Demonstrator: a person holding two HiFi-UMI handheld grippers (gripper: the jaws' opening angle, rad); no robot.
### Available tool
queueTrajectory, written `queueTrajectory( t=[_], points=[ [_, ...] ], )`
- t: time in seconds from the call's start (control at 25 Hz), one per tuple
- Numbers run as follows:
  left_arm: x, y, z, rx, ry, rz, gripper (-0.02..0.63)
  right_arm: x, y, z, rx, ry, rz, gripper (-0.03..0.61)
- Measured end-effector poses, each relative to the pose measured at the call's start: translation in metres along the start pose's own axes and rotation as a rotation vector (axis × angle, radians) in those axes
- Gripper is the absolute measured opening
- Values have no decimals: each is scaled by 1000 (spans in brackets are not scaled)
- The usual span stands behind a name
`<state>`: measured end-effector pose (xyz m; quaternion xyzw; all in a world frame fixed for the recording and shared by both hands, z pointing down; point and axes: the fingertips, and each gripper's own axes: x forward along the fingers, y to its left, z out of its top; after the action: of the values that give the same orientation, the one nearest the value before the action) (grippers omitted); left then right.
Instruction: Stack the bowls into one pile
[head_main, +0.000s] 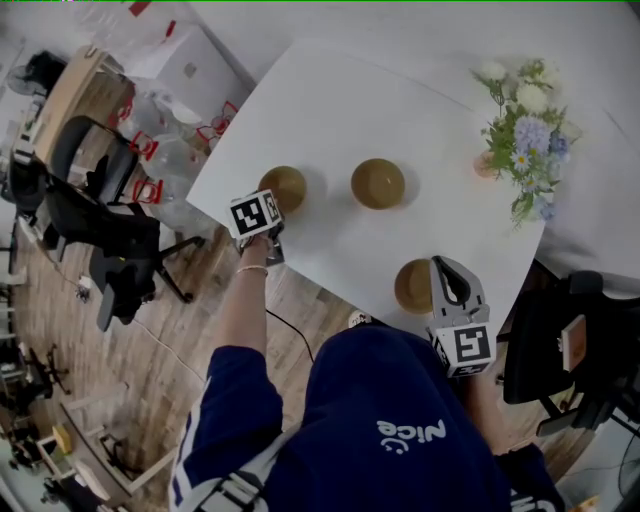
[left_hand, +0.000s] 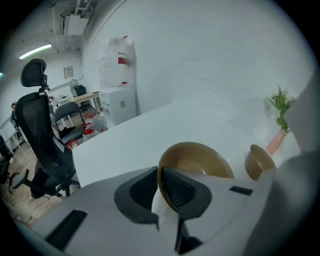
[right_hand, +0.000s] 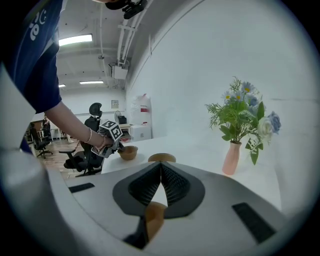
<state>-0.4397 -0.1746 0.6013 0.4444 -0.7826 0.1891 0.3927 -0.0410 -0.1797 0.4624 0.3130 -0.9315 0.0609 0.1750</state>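
Observation:
Three brown bowls sit apart on the white table (head_main: 330, 95). My left gripper (head_main: 272, 215) is at the near rim of the left bowl (head_main: 285, 185). In the left gripper view that gripper (left_hand: 159, 172) is shut with the rim of this bowl (left_hand: 197, 157) between its pads. The middle bowl (head_main: 378, 183) stands free, also seen as the bowl to the right (left_hand: 259, 162). My right gripper (head_main: 441, 265) is over the right rim of the near bowl (head_main: 408, 288). In the right gripper view its jaws (right_hand: 160, 167) are shut, with that bowl's edge (right_hand: 154, 220) pinched low between them.
A pink vase of flowers (head_main: 520, 135) stands at the table's far right corner, also seen as the vase (right_hand: 232, 157). Black office chairs (head_main: 110, 235) stand on the wood floor left of the table. Another dark chair (head_main: 570, 345) is at the right. The table's near edge runs just below the bowls.

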Motion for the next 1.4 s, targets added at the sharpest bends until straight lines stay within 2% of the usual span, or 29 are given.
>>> queueTrajectory(
  t=[0.28, 0.44, 0.64, 1.0, 1.4],
  points=[
    [-5, 10, 3, -87, -35, 30, 43, -5, -5, -1, 21, -5, -17, 23],
    [-15, 9, 7, -145, -84, 16, 31, -12, -11, -4, 21, 1, -32, 23],
    [-30, 2, 14, -106, -127, 5, 28, -21, -15, -6, 23, -14, -50, 23],
    [-71, -19, 22, -109, -221, -99, 28, -38, -7, -5, 12, -38, -54, 23],
    [-126, -71, 19, -80, -285, -256, 28, -64, 0, -11, -10, -46, -64, 23]
  ],
)
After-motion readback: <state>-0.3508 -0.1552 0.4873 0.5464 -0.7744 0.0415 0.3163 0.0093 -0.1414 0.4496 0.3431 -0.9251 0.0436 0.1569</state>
